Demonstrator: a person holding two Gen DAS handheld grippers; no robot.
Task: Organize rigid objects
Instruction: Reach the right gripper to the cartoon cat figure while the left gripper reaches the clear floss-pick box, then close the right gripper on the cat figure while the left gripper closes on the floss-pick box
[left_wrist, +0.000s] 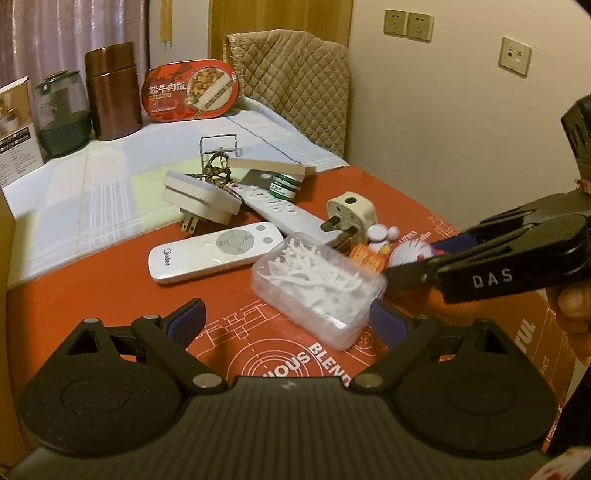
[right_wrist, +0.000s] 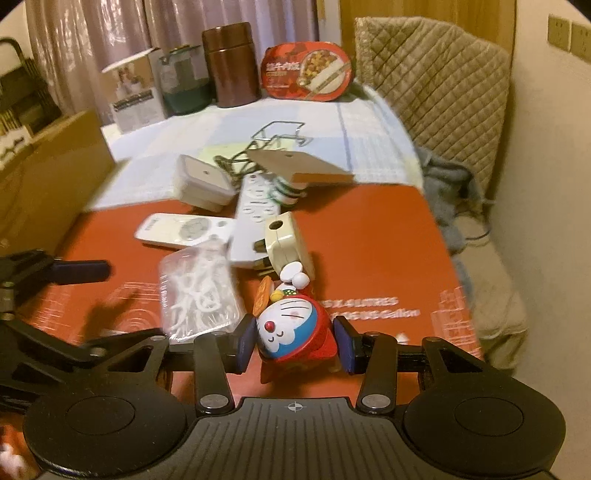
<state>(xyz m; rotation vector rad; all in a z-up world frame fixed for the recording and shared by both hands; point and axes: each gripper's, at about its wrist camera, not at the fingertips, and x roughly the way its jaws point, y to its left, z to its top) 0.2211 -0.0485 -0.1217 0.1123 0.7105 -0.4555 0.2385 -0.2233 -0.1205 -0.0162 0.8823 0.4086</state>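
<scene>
The right gripper (right_wrist: 293, 341) has its jaws partly apart around a blue cartoon-cat figurine (right_wrist: 291, 326) lying on the red tabletop (right_wrist: 376, 236); the blue pads sit just beside its sides, contact unclear. The left gripper (left_wrist: 286, 321) has jaws wide apart, empty. A clear box of white picks (left_wrist: 317, 286) lies at one o'clock from them, near the right pad.
</scene>
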